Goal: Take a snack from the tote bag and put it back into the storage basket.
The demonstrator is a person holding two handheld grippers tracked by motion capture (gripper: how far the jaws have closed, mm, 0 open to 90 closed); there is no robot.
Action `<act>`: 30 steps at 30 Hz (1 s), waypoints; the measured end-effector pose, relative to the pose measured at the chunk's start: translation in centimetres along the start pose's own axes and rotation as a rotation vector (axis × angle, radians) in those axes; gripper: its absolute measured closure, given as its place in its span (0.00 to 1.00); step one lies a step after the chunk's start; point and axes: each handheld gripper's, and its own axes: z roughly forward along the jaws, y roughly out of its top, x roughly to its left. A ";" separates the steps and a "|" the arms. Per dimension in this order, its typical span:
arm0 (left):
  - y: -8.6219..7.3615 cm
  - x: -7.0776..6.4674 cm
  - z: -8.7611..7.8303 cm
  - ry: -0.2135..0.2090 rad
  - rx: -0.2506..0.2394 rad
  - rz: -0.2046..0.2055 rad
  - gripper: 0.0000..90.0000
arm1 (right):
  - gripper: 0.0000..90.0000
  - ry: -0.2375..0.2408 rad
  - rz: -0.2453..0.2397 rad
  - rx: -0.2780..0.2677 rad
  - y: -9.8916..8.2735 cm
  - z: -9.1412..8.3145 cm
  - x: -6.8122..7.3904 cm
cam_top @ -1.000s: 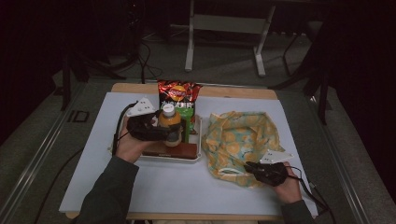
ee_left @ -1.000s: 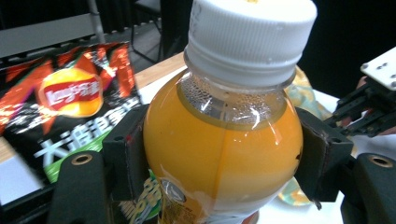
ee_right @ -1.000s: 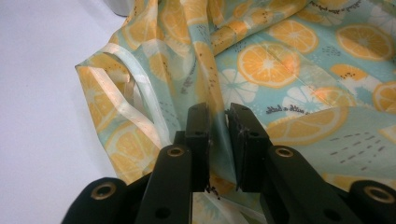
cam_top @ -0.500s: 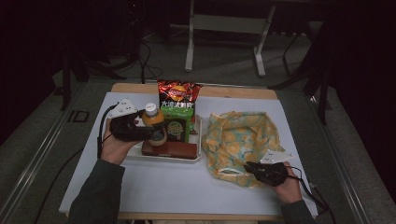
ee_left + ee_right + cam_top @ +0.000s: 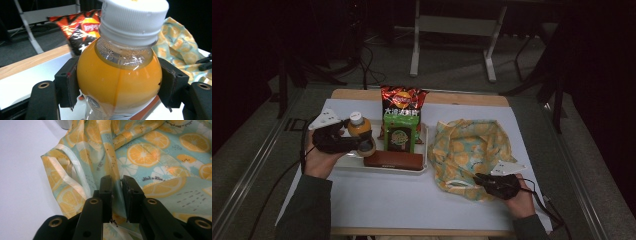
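Two grippers are at work over the white surface (image 5: 377, 200). At the left, the left gripper (image 5: 362, 144) has its jaws spread wide around the round shoulder of an orange juice bottle (image 5: 117, 75), pads pressed on both sides, holding it upright just over the left end of the tray (image 5: 357, 164). On that tray lie a green packet (image 5: 401, 131), a brown bar (image 5: 393, 160) and a chip bag (image 5: 403, 100). To the right, the right gripper (image 5: 117, 192) has its jaws nearly together, pinching a fold of the lemon-print cloth bag (image 5: 469, 150) at its near edge
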 end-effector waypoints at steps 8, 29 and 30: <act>-1.1 1.3 -0.8 0.043 0.006 -0.024 0.33 | 0.87 0.000 0.001 0.001 0.0 0.0 0.0; -3.9 2.8 -0.2 0.060 0.042 -0.051 0.33 | 0.87 0.003 0.001 0.004 0.0 0.1 0.1; -4.0 2.7 -0.1 0.058 0.045 -0.048 0.33 | 0.87 0.004 0.002 0.004 0.0 0.1 0.1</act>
